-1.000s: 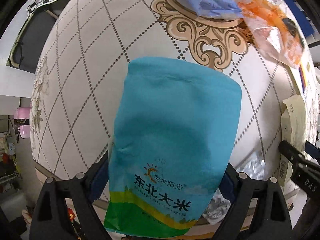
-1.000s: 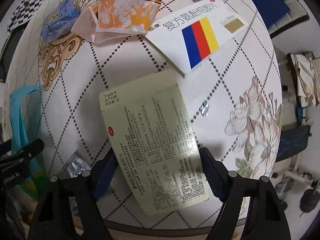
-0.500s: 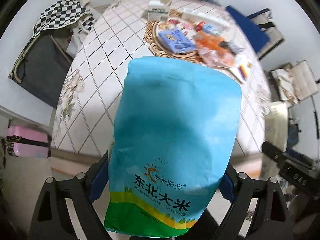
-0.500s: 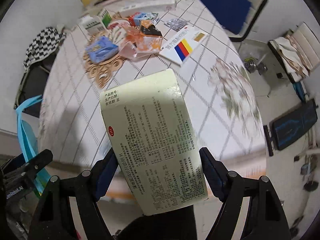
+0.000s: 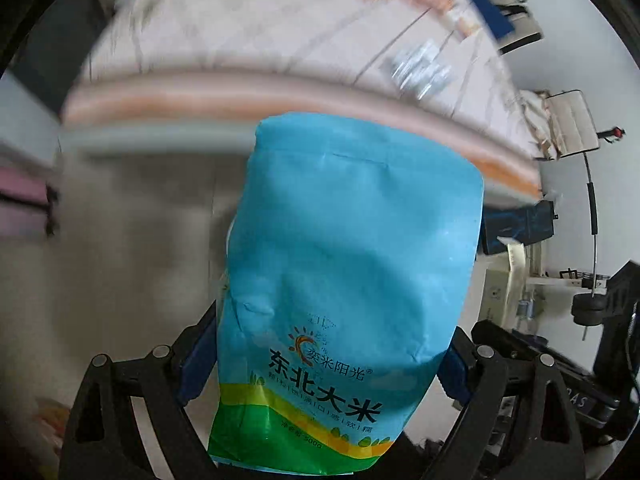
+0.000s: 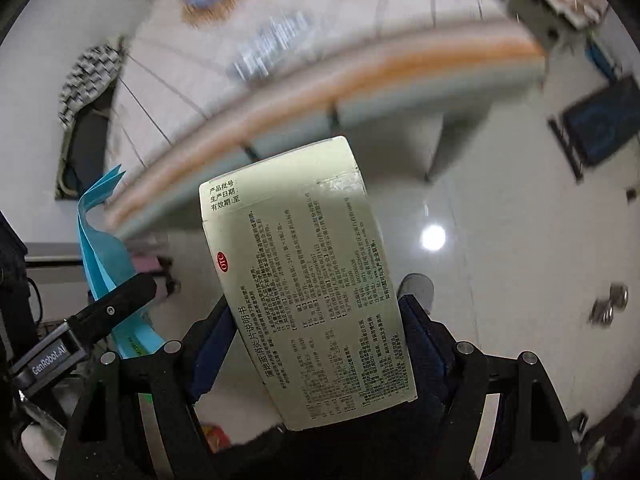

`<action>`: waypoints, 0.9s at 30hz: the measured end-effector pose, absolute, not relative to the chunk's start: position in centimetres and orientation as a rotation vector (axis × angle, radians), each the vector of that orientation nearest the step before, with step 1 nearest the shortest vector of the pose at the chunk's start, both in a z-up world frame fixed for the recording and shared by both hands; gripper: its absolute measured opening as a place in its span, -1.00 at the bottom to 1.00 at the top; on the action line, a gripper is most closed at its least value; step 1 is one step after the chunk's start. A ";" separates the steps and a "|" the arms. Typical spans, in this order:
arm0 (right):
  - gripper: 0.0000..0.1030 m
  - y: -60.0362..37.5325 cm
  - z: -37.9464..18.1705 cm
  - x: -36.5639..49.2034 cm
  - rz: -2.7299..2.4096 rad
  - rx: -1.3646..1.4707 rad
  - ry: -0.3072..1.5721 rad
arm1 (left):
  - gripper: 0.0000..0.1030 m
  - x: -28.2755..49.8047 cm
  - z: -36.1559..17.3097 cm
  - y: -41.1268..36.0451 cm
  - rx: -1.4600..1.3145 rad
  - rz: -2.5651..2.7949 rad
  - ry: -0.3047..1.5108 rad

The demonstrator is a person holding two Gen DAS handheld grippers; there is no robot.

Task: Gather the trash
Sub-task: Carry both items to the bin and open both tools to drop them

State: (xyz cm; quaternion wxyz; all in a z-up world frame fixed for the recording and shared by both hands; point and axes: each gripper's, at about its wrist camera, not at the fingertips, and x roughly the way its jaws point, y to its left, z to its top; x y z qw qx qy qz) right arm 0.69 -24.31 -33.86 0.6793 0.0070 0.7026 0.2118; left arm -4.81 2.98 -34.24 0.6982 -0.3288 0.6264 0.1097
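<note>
My left gripper is shut on a blue rice bag with a green and yellow base, held in the air below and in front of the table edge. My right gripper is shut on a pale green medicine box with black print, also held off the table. The rice bag shows edge-on at the left of the right wrist view, next to the left gripper's finger. The medicine box shows as a thin strip at the right of the left wrist view.
The table with a patterned cloth is blurred and above both grippers; blister packs and other wrappers lie on it. Below is grey glossy floor. A checkered cloth is at the left, a dark mat at the right.
Both grippers have pulled back from the table and dropped below its edge, each still holding its item. The table now sits high and blurred in both views.
</note>
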 end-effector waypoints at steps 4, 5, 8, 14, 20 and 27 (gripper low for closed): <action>0.59 -25.4 -41.3 -0.8 0.438 0.045 1.690 | 0.76 -5.5 -42.3 3.4 -0.874 0.233 1.449; 0.59 -25.4 -43.7 -0.8 0.435 0.061 1.715 | 0.76 -5.1 -44.9 3.6 -0.912 0.224 1.459; 0.59 -25.0 -50.4 -0.2 0.429 0.090 1.762 | 0.78 -3.8 -52.1 4.3 -0.993 0.204 1.488; 0.59 -22.1 -64.0 2.7 0.456 0.138 1.810 | 0.98 -0.2 -64.3 5.8 -1.014 0.198 1.507; 0.63 -19.8 -75.2 5.0 0.522 0.184 1.860 | 0.98 1.0 -69.9 7.0 -0.957 0.275 1.535; 1.00 -19.0 -78.2 5.3 0.538 0.141 1.838 | 0.98 -2.0 -67.9 6.3 -0.748 0.427 1.553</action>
